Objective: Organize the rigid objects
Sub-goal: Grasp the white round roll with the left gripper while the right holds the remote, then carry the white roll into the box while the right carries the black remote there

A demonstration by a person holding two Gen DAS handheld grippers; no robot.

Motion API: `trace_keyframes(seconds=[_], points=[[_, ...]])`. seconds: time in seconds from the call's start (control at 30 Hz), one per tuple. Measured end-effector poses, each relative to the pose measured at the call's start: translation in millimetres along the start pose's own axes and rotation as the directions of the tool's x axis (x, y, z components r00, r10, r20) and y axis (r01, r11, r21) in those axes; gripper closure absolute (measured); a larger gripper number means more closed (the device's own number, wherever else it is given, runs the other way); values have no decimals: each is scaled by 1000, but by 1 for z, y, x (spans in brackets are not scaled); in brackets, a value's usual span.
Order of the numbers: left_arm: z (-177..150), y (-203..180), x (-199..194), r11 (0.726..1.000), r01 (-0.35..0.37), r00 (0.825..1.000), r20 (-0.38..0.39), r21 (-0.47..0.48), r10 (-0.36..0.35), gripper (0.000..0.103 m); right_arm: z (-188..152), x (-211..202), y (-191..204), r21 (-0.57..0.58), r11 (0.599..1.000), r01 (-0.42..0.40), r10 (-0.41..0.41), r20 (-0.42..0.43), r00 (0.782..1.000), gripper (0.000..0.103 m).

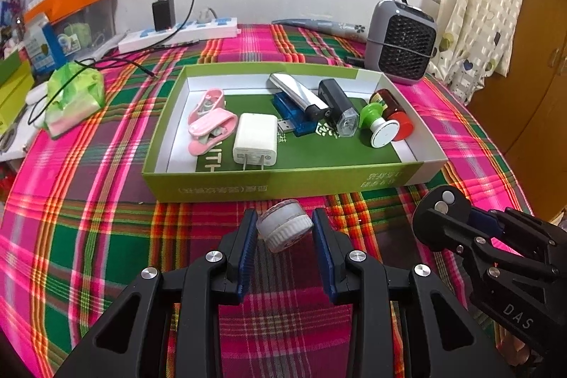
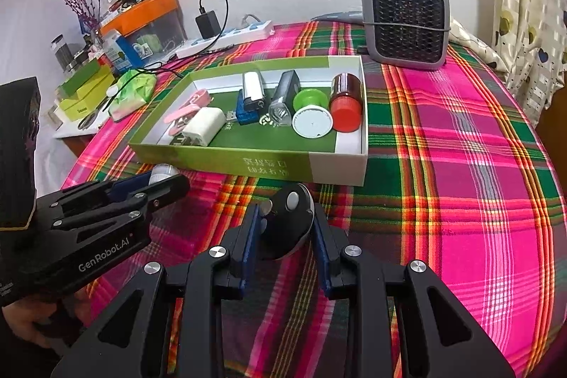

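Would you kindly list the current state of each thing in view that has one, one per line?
Left gripper: shut on the small round white jar, held tilted above the cloth.
Right gripper: shut on the round black gadget.
Green cardboard box: open, part filled.
White plug charger: lying flat, unplugged.
Brown bottle with red cap: capped, on its side.
Black adapter: plugged into the white power strip.

"GenRobot.AI" on left gripper (image 2: 166, 181); "DAS" on right gripper (image 1: 439, 225).
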State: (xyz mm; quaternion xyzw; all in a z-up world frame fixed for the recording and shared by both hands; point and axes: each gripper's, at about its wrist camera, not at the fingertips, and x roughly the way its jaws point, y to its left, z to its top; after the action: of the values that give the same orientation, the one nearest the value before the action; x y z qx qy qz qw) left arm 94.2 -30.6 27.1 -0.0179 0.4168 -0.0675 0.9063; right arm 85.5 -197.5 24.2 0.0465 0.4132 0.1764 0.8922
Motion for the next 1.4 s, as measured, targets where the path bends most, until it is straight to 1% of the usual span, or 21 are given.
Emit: trace_keyframes(seconds=[0.33,0.53,0.93,1.17,1.3,1.4], points=[[6,0,-21,1000,6,999,50,11,-7,73,8,-11,8,-15,1000,-3,4,32,999,73],[11,0,-28,1000,3,997,73,18,-4,73,15,-14,12,-29,1000,-7,8,44,999,73],[22,4,-30,1000,2,995,97,26,-5,72,28,-16,18,-58,998,-6,9,60,998,73],[31,7,-31,999,16,993,116,37,-21,73,39,-15,20,-72,997,-5,10,73,997,73],[37,11,-25,999,30,994,106,29,-33,73,46,-9,20,-72,997,-11,16,70,997,73],[43,14,-19,999,23,994,103,29,-26,73,51,-3,18,-71,997,-11,15,60,998,73]])
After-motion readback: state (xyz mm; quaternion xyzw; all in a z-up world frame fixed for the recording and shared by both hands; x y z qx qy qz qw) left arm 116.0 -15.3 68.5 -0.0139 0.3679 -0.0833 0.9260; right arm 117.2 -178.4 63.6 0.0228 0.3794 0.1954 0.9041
